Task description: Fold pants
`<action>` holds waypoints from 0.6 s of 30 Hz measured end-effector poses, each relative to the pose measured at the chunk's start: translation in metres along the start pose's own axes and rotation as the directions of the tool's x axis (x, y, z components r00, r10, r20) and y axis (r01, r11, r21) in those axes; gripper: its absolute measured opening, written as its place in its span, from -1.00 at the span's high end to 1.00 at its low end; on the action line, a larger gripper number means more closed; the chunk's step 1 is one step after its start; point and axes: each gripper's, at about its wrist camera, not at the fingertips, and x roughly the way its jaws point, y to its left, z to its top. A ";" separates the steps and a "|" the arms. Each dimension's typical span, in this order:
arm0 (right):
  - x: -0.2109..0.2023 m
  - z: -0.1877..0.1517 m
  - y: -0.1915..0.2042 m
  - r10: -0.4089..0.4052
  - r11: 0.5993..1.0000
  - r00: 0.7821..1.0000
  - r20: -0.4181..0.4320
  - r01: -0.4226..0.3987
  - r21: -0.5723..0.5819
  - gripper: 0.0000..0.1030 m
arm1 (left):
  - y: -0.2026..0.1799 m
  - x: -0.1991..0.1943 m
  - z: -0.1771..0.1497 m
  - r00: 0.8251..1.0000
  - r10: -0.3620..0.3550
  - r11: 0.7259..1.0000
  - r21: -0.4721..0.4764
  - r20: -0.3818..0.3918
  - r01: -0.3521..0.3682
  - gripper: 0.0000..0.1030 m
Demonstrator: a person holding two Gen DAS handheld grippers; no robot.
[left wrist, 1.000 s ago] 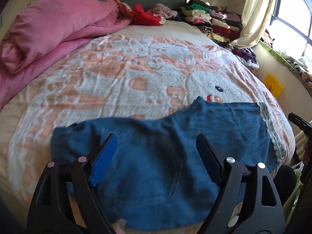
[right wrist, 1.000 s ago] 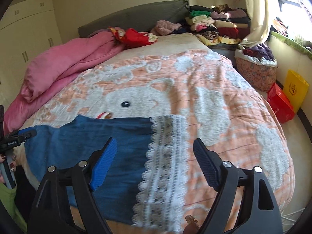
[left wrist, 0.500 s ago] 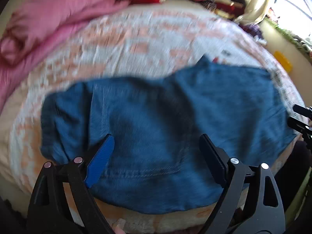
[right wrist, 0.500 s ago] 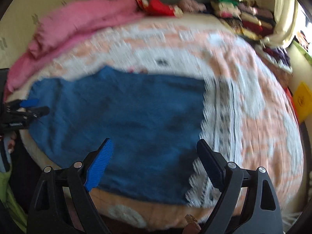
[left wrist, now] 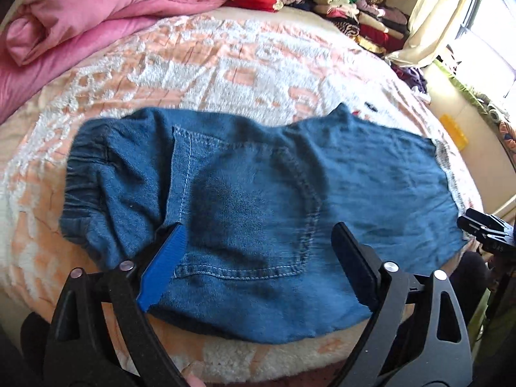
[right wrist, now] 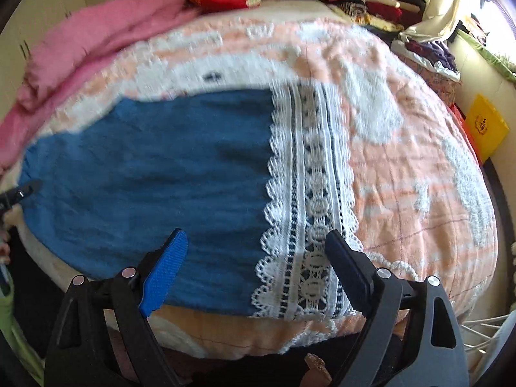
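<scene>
The blue denim pants (left wrist: 258,200) lie flat across the near part of the bed (left wrist: 225,74), on a peach and white blanket.

The left wrist view shows the waist end: the gathered elastic waistband (left wrist: 80,193) at about 9 o'clock and a stitched back pocket (left wrist: 245,219) in the middle. The right wrist view shows the other end, which the left view shows only at its 3 o'clock edge: a wide white lace hem (right wrist: 309,200) running from 12 to 6 o'clock, with plain blue cloth at its left.

The left gripper (left wrist: 258,264) points steeply down over the pocket area. Its jaws are opening, with cloth seen below them, but they grip nothing. The right gripper (right wrist: 258,264) also tilts down, over the border between denim and lace. Its fingers stand wide apart and hold nothing.

Each view catches only the black tip of the other gripper, at 3 o'clock in the left view and 9 o'clock in the right. The right view is blurred, so the blanket pattern is hard to read. A pink quilt (left wrist: 96,9) and a pile of folded clothes (left wrist: 361,19) lie at the far side, near 12 o'clock.
</scene>
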 end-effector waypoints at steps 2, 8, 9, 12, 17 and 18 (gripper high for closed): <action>-0.013 0.002 0.002 0.001 1.000 0.999 0.039 0.000 -0.006 -0.68 | -0.007 -0.010 0.002 1.000 -0.001 1.000 0.018 0.023 0.000 -0.67; -0.050 0.004 0.002 0.024 1.000 0.991 0.131 -0.026 0.011 -0.68 | -0.031 -0.034 0.006 0.997 -0.021 0.997 0.071 0.079 0.015 -0.75; -0.056 0.005 0.002 0.025 1.000 0.989 0.144 -0.027 0.016 -0.69 | -0.036 -0.037 0.007 0.996 -0.026 0.996 0.082 0.087 0.019 -0.76; -0.071 0.006 -0.001 0.020 0.999 0.983 0.181 -0.026 0.028 -0.78 | -0.051 -0.044 0.011 0.994 -0.049 0.993 0.111 0.099 0.038 -0.78; -0.090 0.004 -0.004 0.025 0.999 0.973 0.230 -0.032 0.028 -0.78 | -0.075 -0.040 0.015 0.993 -0.082 0.985 0.156 0.088 0.068 -0.80; -0.092 0.003 -0.003 0.027 0.999 0.972 0.233 -0.034 0.026 -0.79 | -0.084 -0.037 0.016 0.993 -0.085 0.983 0.173 0.083 0.070 -0.81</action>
